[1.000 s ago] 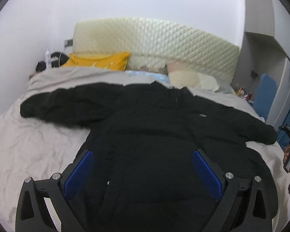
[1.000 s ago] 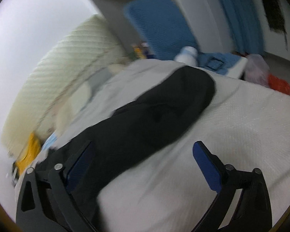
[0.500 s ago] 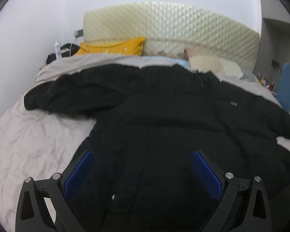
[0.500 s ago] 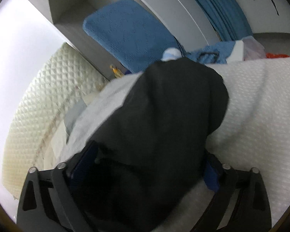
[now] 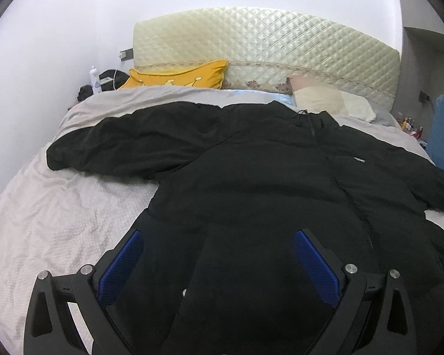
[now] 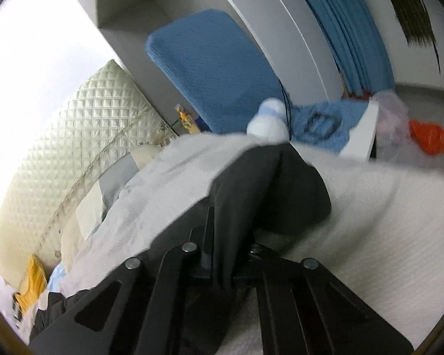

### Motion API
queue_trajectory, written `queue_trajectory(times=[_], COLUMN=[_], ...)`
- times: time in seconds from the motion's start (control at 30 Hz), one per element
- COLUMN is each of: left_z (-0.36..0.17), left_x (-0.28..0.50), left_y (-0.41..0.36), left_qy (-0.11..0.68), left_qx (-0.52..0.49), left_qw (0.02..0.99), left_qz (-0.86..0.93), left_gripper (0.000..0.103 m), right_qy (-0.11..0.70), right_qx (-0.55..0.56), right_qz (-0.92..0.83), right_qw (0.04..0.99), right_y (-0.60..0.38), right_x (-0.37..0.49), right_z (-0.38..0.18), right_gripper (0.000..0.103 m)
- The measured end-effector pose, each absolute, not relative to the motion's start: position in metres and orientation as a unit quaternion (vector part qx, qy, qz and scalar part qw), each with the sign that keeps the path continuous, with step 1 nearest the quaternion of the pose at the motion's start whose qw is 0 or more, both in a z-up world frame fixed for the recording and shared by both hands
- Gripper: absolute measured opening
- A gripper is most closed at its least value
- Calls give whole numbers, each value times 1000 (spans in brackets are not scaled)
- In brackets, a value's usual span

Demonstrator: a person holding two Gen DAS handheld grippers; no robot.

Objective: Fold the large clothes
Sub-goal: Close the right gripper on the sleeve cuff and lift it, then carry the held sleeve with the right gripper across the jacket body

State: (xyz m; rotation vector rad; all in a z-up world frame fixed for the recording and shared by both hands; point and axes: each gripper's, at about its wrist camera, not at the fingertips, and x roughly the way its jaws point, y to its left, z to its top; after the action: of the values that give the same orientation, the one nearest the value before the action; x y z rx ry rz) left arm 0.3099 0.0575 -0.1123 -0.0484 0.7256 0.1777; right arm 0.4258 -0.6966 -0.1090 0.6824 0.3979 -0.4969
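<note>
A large black padded jacket (image 5: 266, 177) lies spread front-up on the bed, both sleeves out to the sides. My left gripper (image 5: 219, 254) is open and hovers over the jacket's lower body, its blue pads (image 5: 124, 263) wide apart. My right gripper (image 6: 231, 236) is shut on the end of the jacket's right sleeve (image 6: 269, 189), near the bed's right edge. The cuff bunches up between the jaws.
The bed has a pale textured cover (image 5: 44, 222), a cream quilted headboard (image 5: 266, 38), a yellow pillow (image 5: 180, 74) and a cream pillow (image 5: 328, 100). Beside the bed's right edge stand a blue padded board (image 6: 213, 68), a white soft toy (image 6: 268, 121) and an orange bag (image 6: 429, 136).
My right gripper moved onto the sleeve end and closed on it. The left gripper shifted slightly over the jacket body and stayed open.
</note>
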Motion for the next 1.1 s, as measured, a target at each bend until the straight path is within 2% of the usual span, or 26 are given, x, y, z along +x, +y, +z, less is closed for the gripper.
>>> queue_trajectory(times=[0.23,0.43,0.6,0.8,1.1], left_z=[-89,-69,-50,-36,-65], left_x=[301,279,253,232,238], left_y=[47,23,3,9,41], left_qy=[384,381,360,337,326], left_qx=[-52,-13,23,14,13], left_qw=[921,924,932,941,945], left_qz=[50,33,19,4,-5], left_gripper=[103,103,103,103,103], right_qy=[181,156,138,127,115], right_qx=[271,238,210,188,164], right_qz=[-208,-165,-123,-70,11], right_qw=[922,944,960,972,980], right_y=[-667,-617,-566,-493,-366], right_x=[411,405,398,388,392], right_z=[-6,59,100,138,173], right_gripper=[5,5,5,5,5])
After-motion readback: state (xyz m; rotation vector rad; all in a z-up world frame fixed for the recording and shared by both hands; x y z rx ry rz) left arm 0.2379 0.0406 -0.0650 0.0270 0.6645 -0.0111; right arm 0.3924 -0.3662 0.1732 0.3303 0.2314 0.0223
